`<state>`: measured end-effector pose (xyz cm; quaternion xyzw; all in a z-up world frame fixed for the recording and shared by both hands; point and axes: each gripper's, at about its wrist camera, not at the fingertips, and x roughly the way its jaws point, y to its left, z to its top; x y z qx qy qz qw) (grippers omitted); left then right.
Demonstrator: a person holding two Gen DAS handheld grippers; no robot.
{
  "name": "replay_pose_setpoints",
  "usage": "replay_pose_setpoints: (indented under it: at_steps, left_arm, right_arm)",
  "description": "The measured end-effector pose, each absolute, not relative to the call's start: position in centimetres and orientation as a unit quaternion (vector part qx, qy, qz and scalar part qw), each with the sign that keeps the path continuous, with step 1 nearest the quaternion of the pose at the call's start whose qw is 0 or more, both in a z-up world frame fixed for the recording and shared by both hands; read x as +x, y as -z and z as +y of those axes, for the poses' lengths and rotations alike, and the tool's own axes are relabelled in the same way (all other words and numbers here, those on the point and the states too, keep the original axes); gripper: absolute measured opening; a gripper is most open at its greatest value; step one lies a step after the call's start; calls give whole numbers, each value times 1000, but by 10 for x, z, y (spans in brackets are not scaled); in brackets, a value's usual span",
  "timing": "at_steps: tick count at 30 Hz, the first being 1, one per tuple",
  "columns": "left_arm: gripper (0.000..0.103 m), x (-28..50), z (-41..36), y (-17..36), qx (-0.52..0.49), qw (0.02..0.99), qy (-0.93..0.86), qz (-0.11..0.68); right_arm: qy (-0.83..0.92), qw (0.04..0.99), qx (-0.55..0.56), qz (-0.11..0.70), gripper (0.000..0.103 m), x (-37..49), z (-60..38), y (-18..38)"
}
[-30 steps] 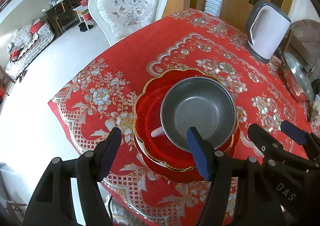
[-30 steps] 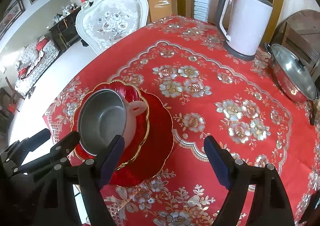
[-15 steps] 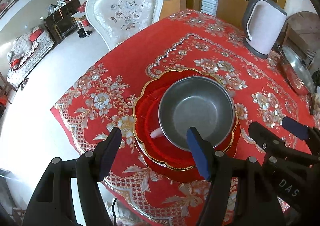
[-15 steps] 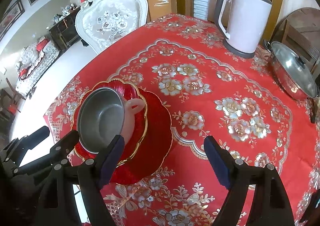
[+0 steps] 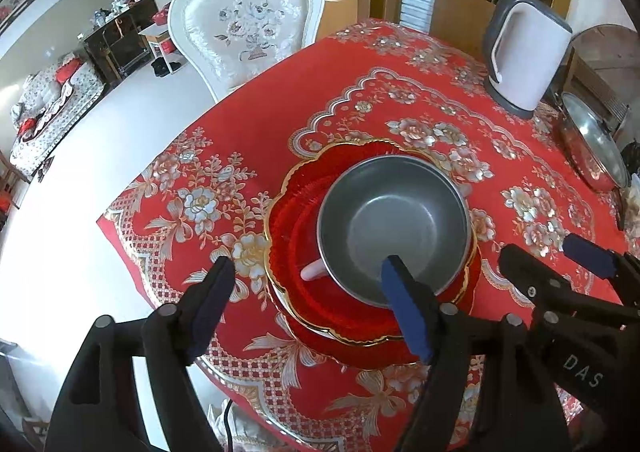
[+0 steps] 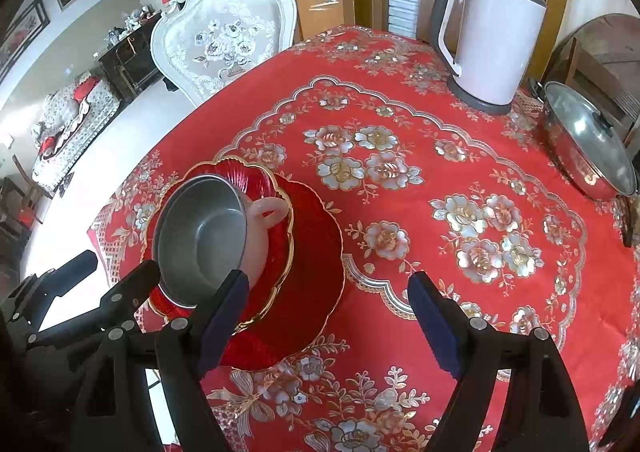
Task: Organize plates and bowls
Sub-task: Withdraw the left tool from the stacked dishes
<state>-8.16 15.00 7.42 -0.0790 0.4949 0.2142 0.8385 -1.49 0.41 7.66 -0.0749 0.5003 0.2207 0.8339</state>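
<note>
Here: steel-lined pink bowl (image 5: 394,223) nested on gold-rimmed red plates (image 6: 316,252).

the desk (image 6: 400,91) has a red cloth with gold and silver flowers. the two plates (image 6: 312,264) are red with gold edges. the bowl (image 5: 392,223) is grey inside and pink outside. the kettle (image 6: 492,35) is pale pink and grey. the chair (image 5: 248,23) is white with grey flowers
</note>
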Motion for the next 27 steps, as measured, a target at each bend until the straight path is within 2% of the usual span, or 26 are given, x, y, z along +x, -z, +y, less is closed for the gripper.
replay_pose_setpoints:
  at_steps: [18,27]
  left_arm:
    - [82,-78,153,-65,-102,833,-183,512]
    - [82,-77,148,-70,-72,838,-177,511]
  right_arm:
    - [-226,833,-69,501,83,-11,1,-75]
    - [-227,833,-66,500,83,-11,0,-77]
